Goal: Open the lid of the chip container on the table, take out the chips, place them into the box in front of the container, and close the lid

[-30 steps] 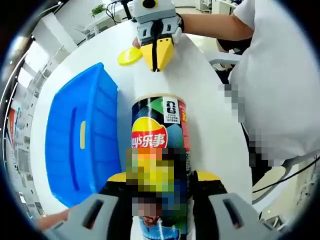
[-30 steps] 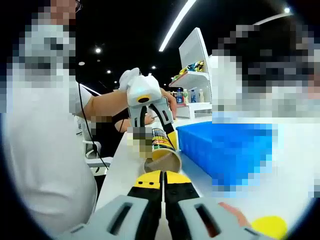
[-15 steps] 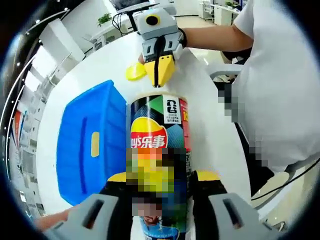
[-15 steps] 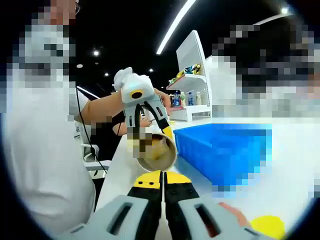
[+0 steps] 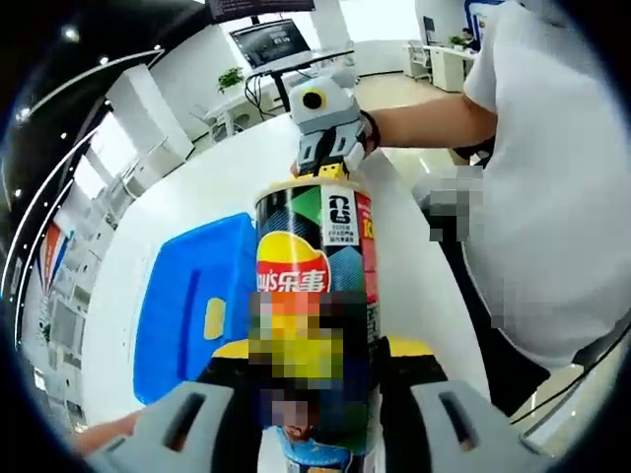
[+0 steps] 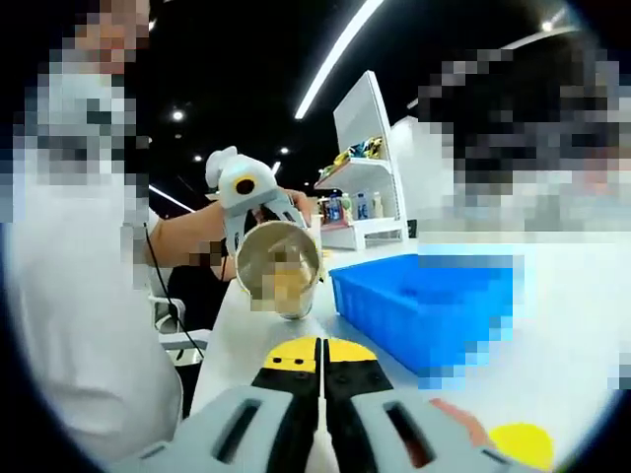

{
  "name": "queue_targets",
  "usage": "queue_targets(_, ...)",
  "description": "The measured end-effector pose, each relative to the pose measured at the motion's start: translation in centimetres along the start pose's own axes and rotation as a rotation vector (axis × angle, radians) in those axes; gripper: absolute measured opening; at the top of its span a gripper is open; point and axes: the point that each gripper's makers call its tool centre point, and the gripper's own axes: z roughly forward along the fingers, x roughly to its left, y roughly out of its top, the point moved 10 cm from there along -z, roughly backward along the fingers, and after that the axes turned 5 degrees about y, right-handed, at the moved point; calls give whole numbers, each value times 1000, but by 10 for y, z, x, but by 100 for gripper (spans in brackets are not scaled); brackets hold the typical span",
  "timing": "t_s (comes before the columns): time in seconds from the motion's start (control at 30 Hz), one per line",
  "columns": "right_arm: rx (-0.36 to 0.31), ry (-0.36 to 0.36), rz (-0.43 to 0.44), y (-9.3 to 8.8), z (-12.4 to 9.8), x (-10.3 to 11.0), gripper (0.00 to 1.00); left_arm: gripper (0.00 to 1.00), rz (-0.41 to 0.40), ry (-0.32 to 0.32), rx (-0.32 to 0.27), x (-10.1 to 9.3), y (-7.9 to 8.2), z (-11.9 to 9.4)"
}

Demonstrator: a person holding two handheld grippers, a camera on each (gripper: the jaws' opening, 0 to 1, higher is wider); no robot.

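Tipped further than a second ago, the chip container (image 6: 278, 268) now points its open mouth straight at the right gripper view, where pale chips (image 6: 286, 286) show inside. It is clamped in the left claw (image 5: 314, 365), raised above the white table (image 5: 237, 177). The right claw (image 6: 321, 394), jaws pressed together and holding nothing, sits just beyond the container's mouth in the left gripper view. The blue box (image 6: 429, 310) lies on the table beside the container. The yellow lid (image 6: 521, 442) rests on the table near the right claw.
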Motion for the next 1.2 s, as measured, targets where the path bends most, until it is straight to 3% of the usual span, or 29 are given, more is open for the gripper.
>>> queue_targets(0.1, -11, -16, 5, 1, -2, -1, 2, 45, -14, 52, -79, 3, 4, -5)
queue_targets(0.13, -13, -20, 7, 2, -2, -1, 2, 45, 2, 25, -103, 1, 4, -7)
queue_targets(0.37, -25, -44, 17, 4, -5, -2, 2, 45, -68, 59, -164, -1, 10, -9)
queue_targets(0.53, -33, -50, 26, 3, -5, -2, 2, 45, -150, 127, -287, 0, 11, -11)
queue_targets(0.57, -32, -51, 27, 2, -5, -2, 2, 45, -146, 102, -322, -1, 11, -12)
queue_targets(0.63, -30, -52, 28, 1, -5, -2, 2, 45, -179, 125, -357, -1, 12, -14)
queue_targets(0.7, -30, -53, 32, 1, -5, -2, 2, 45, -193, 123, -350, -2, 11, -14)
queue_targets(0.87, -37, -60, 36, 2, -5, -4, 2, 45, -221, 149, -400, -4, 11, -12)
queue_targets(0.93, -41, -63, 39, 3, -6, -5, 2, 45, -242, 148, -435, -6, 10, -10)
queue_targets(1.0, -40, -65, 40, 3, -6, -6, 2, 45, -271, 196, -492, -4, 12, -10)
queue_targets(1.1, -35, -67, 42, 2, -7, -6, 2, 45, -315, 190, -568, -6, 15, -15)
queue_targets(1.2, -34, -72, 44, 2, -7, -7, 2, 45, -330, 185, -590, -6, 15, -13)
